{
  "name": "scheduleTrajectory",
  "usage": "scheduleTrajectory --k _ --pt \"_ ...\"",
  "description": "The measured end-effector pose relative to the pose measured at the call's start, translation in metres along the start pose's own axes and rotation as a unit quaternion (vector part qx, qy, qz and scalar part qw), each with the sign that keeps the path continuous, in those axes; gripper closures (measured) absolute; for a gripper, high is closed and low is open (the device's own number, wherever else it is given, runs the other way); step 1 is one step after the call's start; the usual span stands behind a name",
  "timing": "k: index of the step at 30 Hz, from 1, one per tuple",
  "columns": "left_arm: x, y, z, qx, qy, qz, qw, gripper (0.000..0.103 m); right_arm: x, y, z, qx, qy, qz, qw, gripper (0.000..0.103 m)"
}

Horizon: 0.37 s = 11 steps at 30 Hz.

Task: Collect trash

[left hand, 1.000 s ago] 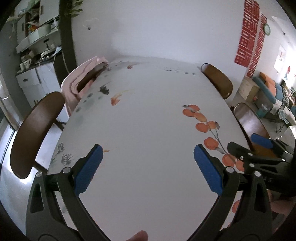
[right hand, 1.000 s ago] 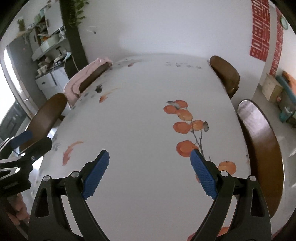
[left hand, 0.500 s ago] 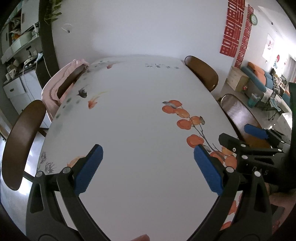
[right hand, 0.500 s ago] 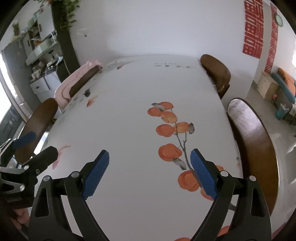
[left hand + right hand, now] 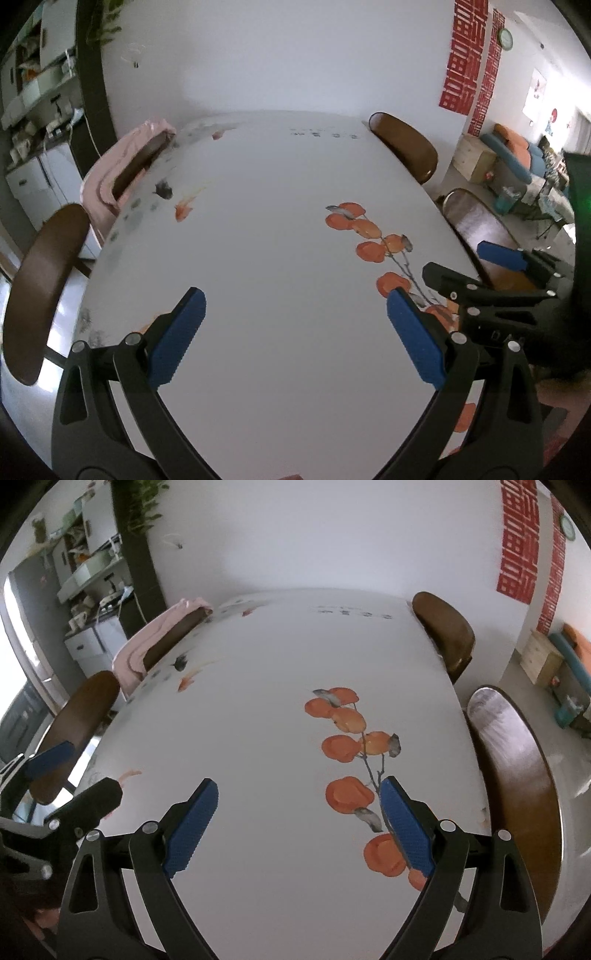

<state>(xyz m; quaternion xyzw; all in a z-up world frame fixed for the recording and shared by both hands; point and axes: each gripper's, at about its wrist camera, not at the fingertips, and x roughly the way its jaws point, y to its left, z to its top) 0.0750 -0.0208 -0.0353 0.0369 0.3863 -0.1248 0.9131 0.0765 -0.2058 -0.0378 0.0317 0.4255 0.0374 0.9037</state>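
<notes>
The left tongs [image 5: 295, 334] are hovering over the near end of the worktop [image 5: 266, 229] with their 2 blue pads spread wide and nothing between them. The right tongs [image 5: 299, 825] are hanging just beside them, equally wide apart and equally empty, their right pad sitting over the painted orange fruit branch [image 5: 351, 746]. Each pair is showing at the edge of the other's view.

Outward from there, the white cloth is lying flat, carrying only its printed fish and fruit. No wrapper, scrap or bin is showing on it in either view, though the fisheye may be hiding small bits at the far end. 4 brown chairs are standing around the worktop, 1 with a pink cloth [image 5: 110, 177] draped over its back [image 5: 140, 646].

So the trash is not in view anywhere. This is fitting 2 stages: the person scanning for litter lying out of frame, or the cloth already cleared. Either way, any next move is calling for a look beyond this surface before closing on anything.
</notes>
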Motion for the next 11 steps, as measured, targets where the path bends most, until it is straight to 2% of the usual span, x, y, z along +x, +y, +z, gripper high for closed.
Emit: scheduleTrajectory --k 11 --pt "0.0050 0.0035 0.0000 -0.010 0.010 0.019 0.9997 0.007 0.0052 -0.0021 0.0026 0.004 0.005 -0.003 1.000 0.014"
